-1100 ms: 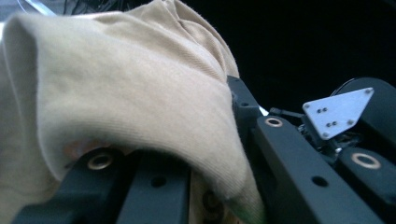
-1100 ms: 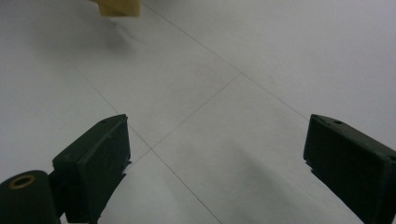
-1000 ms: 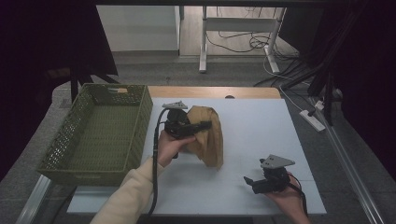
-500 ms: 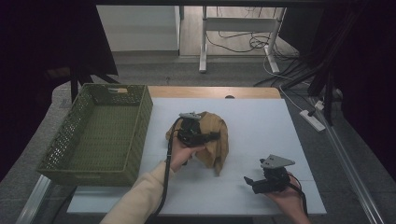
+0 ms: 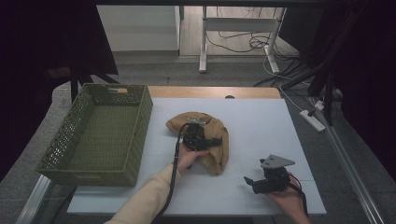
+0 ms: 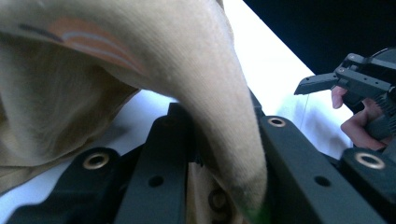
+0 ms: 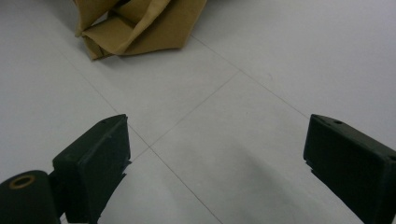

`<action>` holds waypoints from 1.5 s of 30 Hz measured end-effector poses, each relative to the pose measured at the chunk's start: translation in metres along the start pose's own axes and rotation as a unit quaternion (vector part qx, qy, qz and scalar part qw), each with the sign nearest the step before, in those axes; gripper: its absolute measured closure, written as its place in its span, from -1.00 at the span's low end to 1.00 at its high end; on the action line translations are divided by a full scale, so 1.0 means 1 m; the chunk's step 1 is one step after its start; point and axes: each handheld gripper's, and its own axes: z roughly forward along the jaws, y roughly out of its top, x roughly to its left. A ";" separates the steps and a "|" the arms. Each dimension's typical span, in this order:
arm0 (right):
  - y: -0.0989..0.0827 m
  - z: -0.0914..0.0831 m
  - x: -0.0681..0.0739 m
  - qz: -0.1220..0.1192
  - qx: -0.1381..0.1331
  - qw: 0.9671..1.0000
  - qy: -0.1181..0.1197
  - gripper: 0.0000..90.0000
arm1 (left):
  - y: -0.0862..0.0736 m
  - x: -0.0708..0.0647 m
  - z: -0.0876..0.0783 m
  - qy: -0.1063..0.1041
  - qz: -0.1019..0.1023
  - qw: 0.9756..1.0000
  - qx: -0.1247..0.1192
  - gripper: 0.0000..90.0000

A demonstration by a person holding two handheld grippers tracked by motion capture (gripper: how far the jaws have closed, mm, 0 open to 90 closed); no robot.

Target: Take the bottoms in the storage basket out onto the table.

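The tan cloth (image 5: 215, 140) lies crumpled mid-table, just right of the green basket (image 5: 100, 135). The left gripper (image 6: 219, 177) has its jaws pinched nearly together on a fold of it. It looks soft, light and floppy, so it should sag and drag; a bunched fold or hem seems the best hold. The right gripper (image 7: 215, 154) rests well apart, jaws wide and empty.

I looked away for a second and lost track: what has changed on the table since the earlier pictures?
The left gripper, shut on the tan cloth garment, has carried it down and rightward, away from the green woven basket, so the cloth now lies flatter on the white tabletop. The right gripper stayed open near the front edge.
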 end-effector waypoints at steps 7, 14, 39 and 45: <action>0.000 0.000 0.000 -0.001 0.000 1.000 0.000 -0.84 | -0.004 0.001 0.001 0.005 0.007 1.000 0.005 0.66; 0.000 0.000 0.000 -0.001 0.001 1.000 0.000 -0.84 | -0.003 -0.008 -0.004 0.035 0.045 0.998 0.012 0.13; -0.006 -0.011 0.000 0.004 -0.010 1.000 -0.005 -0.84 | -0.027 -0.054 -0.107 0.106 0.107 0.988 -0.031 -0.54; -0.008 -0.014 0.000 0.008 -0.015 1.000 -0.010 -0.84 | -0.032 -0.067 -0.136 0.130 0.128 0.982 -0.038 -0.54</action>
